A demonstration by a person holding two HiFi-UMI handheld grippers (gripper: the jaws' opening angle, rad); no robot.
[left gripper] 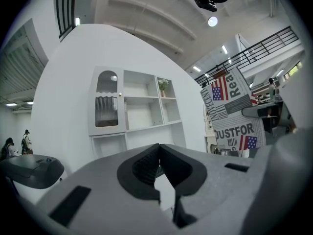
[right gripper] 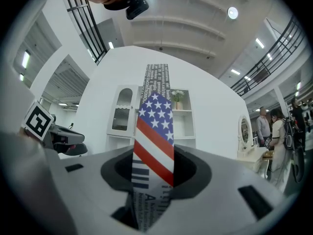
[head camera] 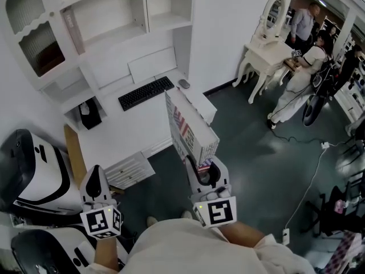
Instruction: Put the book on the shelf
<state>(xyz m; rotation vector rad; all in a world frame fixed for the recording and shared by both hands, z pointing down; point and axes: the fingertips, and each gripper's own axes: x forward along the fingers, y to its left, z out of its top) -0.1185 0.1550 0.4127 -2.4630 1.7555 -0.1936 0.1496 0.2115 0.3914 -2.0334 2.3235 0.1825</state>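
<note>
Facing white boxy shelves (head camera: pixel 111 16), right gripper (head camera: pixel 205 169) clamps a flat flag-printed book (head camera: pixel 191 127); left gripper (head camera: pixel 96 177) is closed.

Showroom-like hall: white shelf unit (head camera: pixel 144 7), vanity table (head camera: pixel 268 51).

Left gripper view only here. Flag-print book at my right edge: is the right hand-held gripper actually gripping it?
Observer: Yes. In the right gripper view the right hand-held gripper is shut on the book, spine between its jaws.
Operator: Anything on the desk under the shelf?
Observer: Head view shows a black keyboard lying on it.
Operator: Right of the shelf?
Observer: A white dressing table with a mirror stands there.
</note>
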